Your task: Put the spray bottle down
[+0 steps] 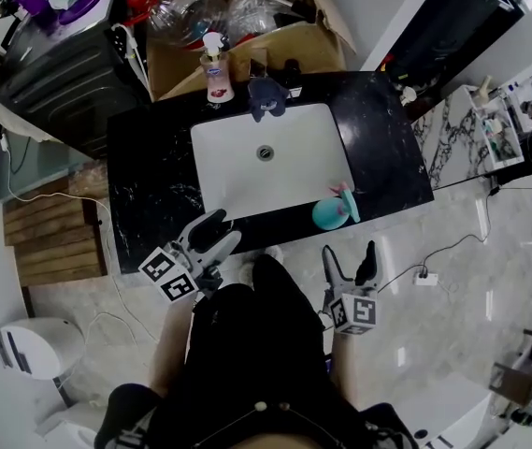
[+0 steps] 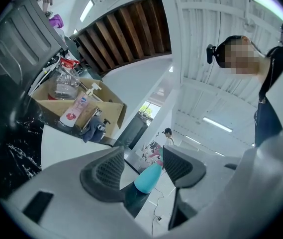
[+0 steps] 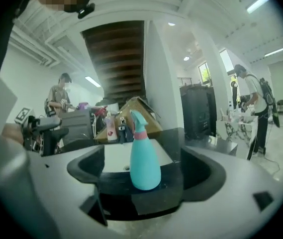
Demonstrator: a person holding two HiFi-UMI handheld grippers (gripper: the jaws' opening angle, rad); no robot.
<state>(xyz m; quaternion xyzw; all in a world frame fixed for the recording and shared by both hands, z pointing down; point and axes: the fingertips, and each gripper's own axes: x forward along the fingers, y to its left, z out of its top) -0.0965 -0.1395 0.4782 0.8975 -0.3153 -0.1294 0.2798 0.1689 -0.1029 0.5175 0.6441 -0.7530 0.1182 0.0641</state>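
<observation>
Right gripper view shows the teal plastic spray bottle [image 3: 144, 158] upright on the black stone counter [image 1: 153, 185], just beyond my right gripper [image 1: 349, 252], whose jaws gape wide and empty (my left gripper [image 1: 217, 232] likewise).

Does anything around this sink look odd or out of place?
Nothing looks spilled or broken. The spray bottle stands upright but close to the front edge of the counter, where a knock might tip it off. A dark cloth sits bunched at the back rim of the sink.
</observation>
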